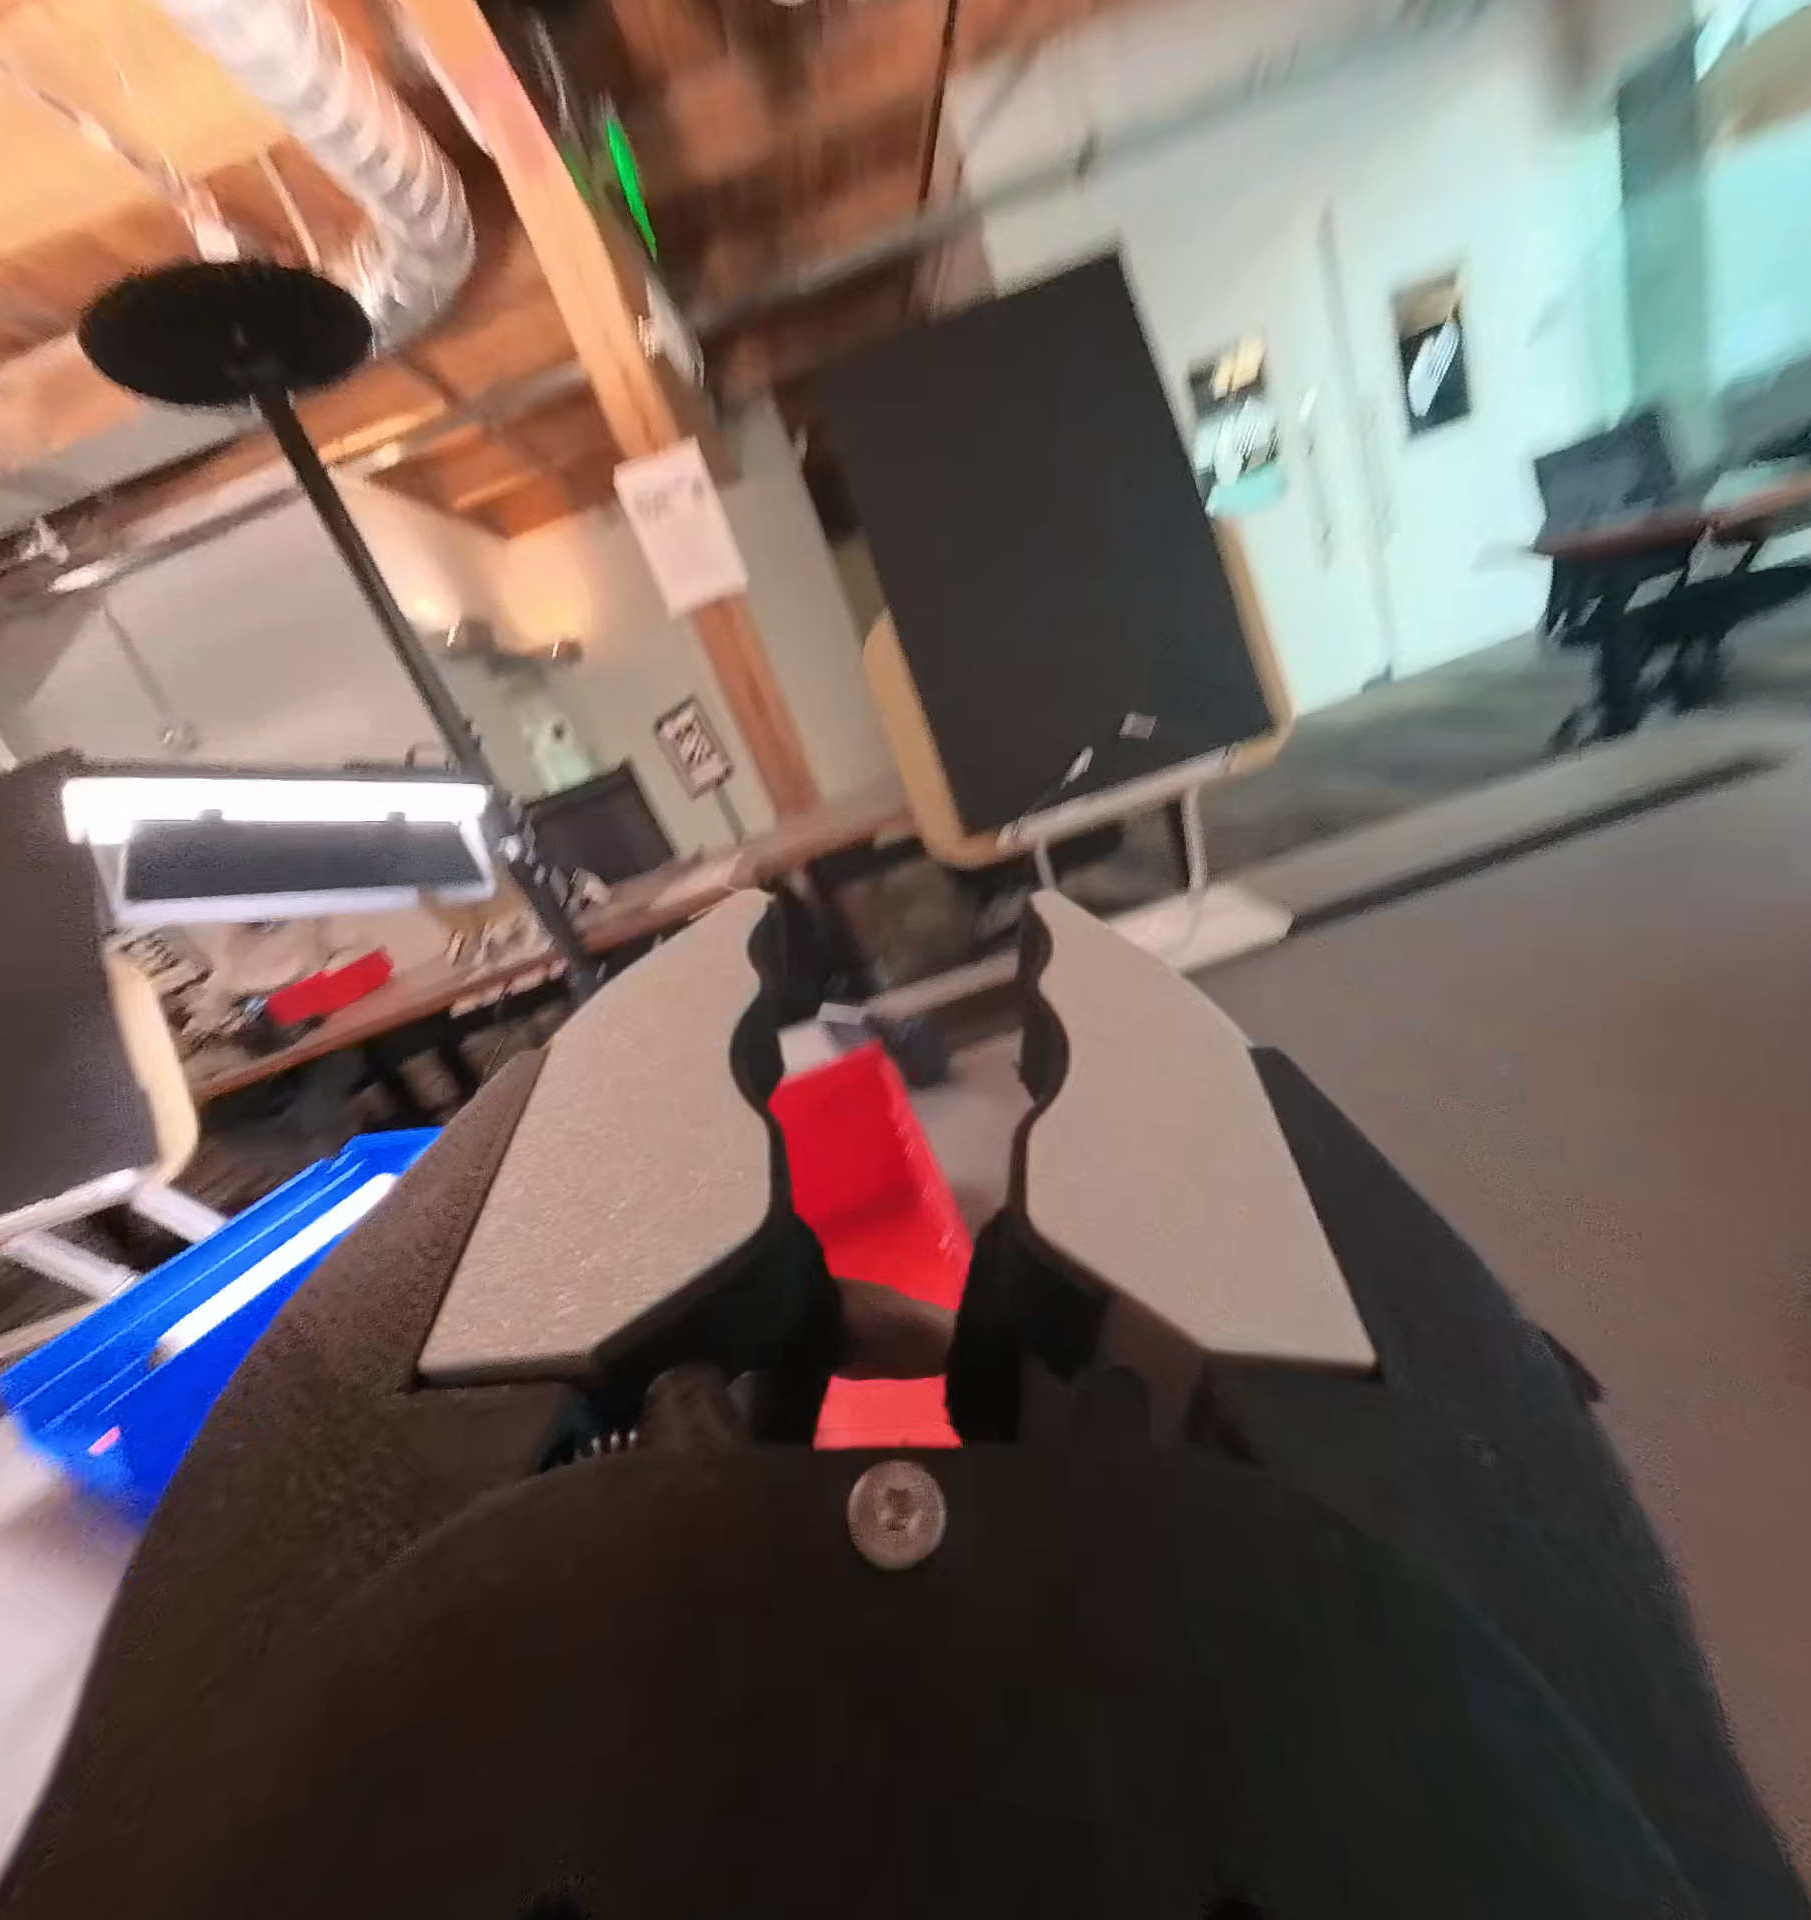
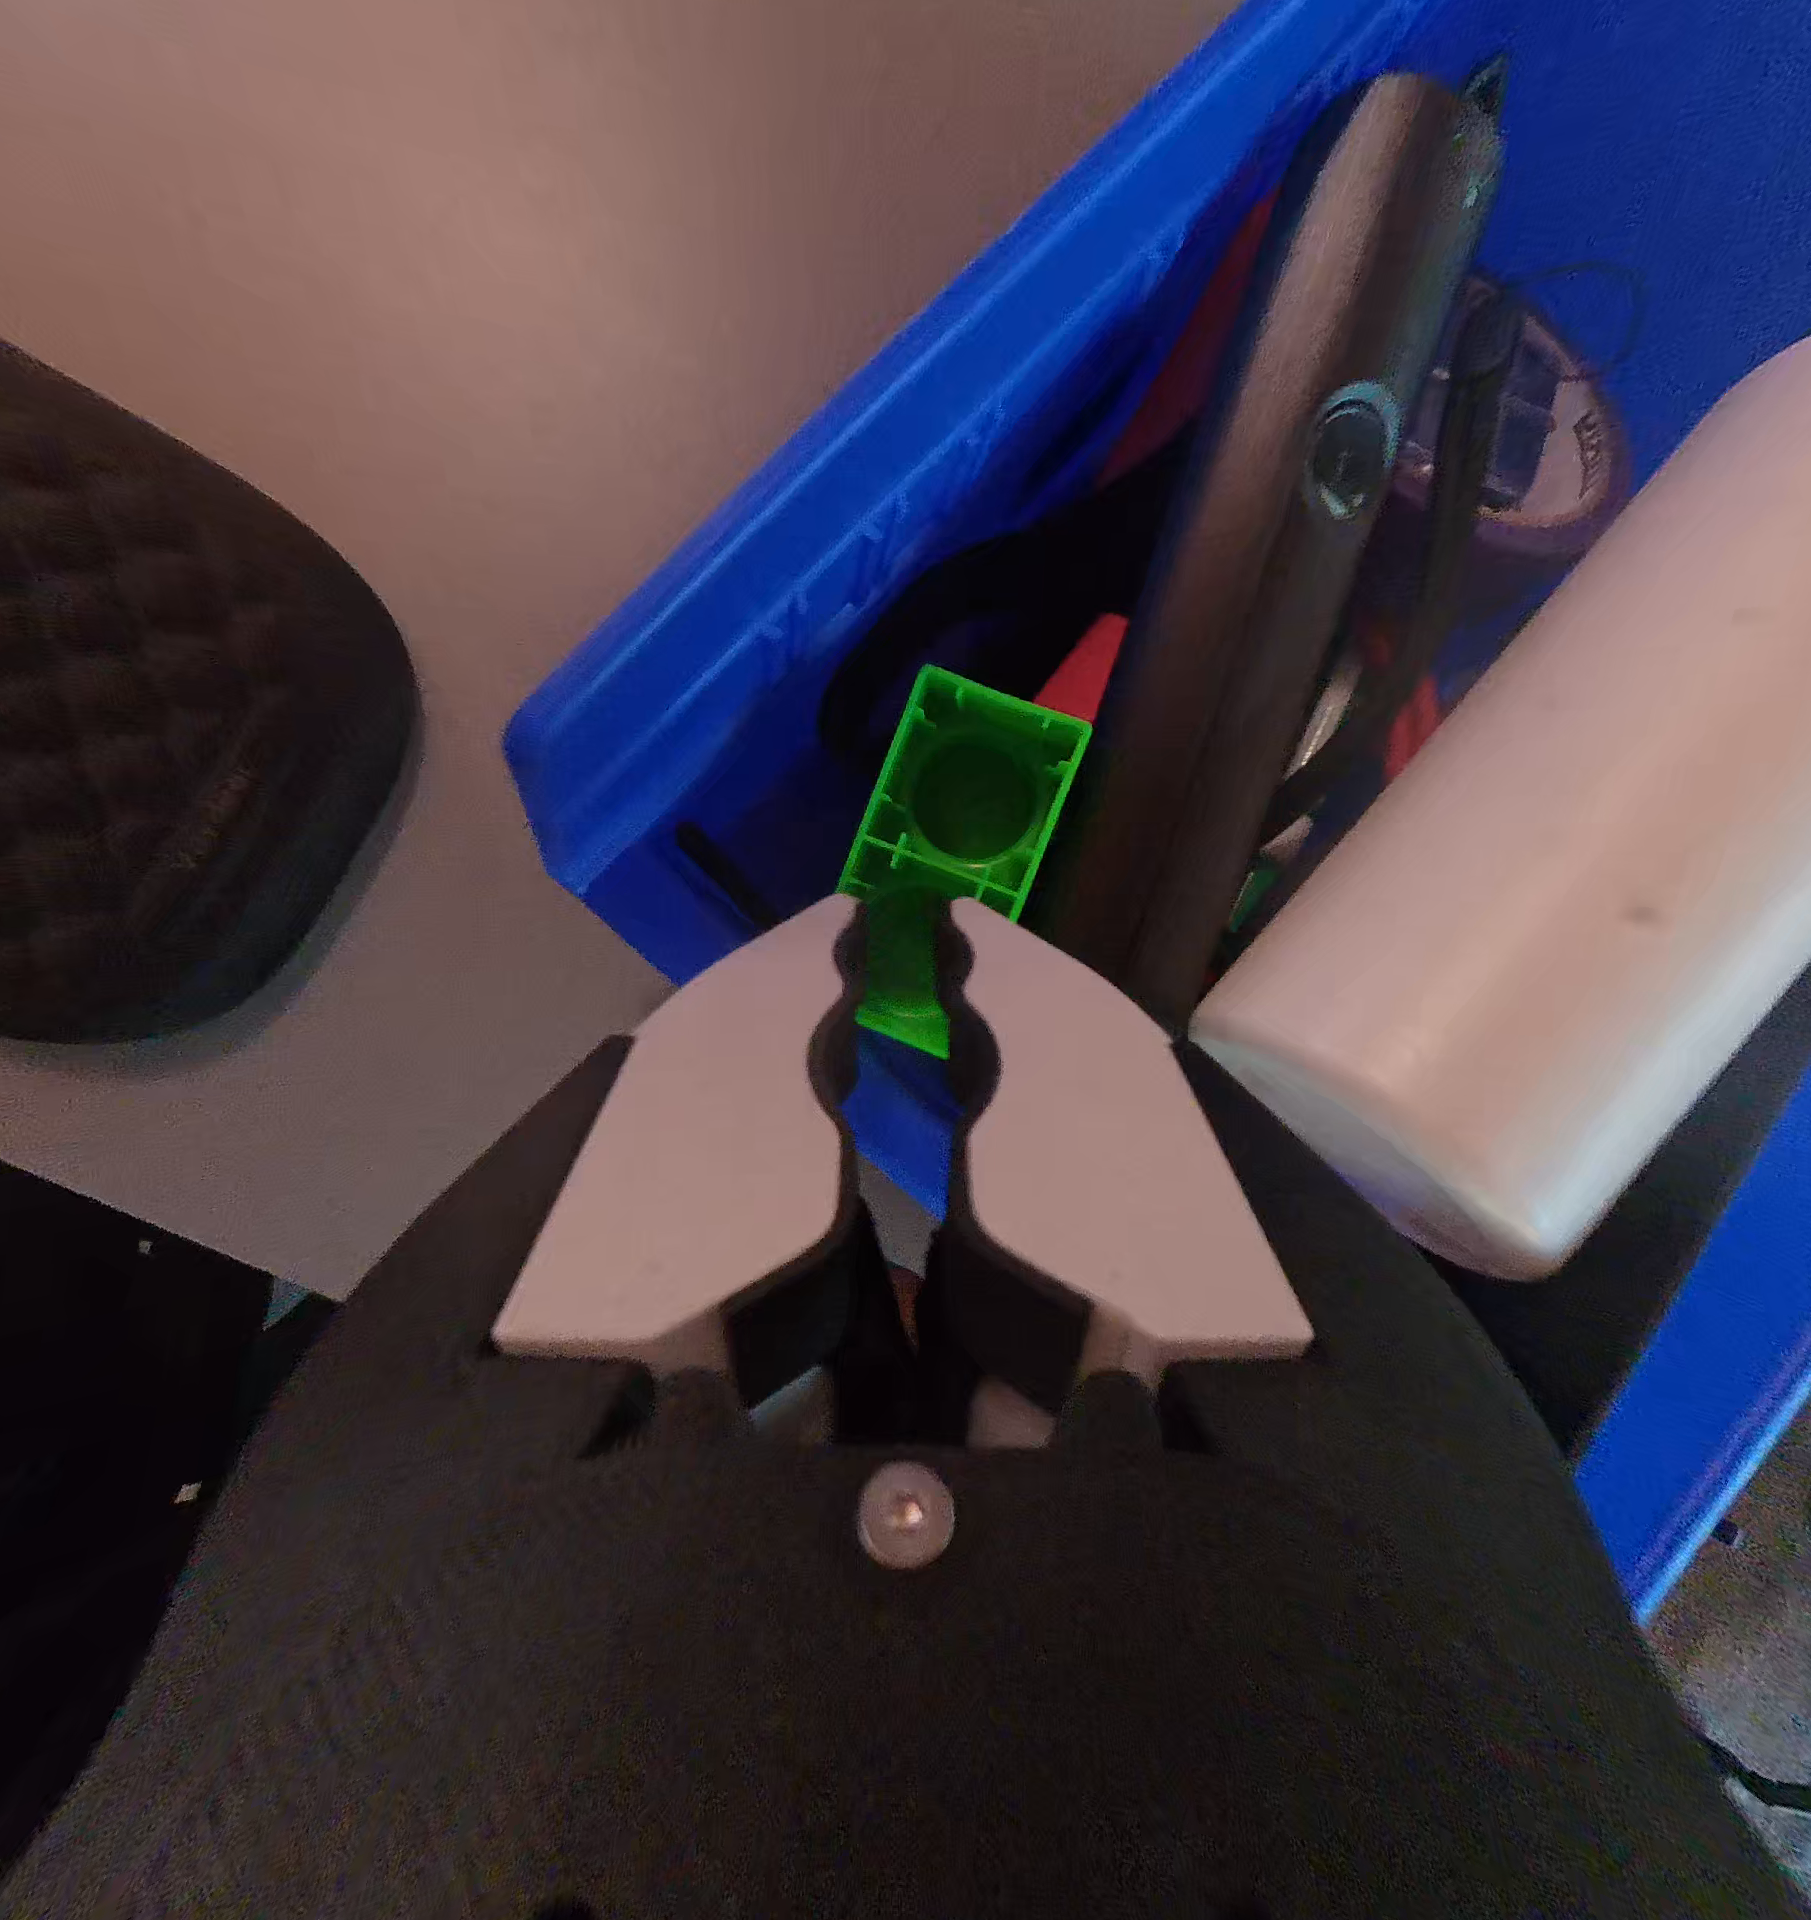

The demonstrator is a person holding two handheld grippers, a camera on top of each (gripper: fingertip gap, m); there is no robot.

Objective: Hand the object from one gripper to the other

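Only the right view shows the right hand-held gripper clamped on a green block; the left hand-held gripper gapes empty.

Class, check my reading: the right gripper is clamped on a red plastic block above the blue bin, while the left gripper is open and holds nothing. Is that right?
One detail is wrong: the block is green, not red. The right wrist view shows the right gripper shut on a green plastic block above the blue bin. The left gripper is open and holds nothing, as you said.
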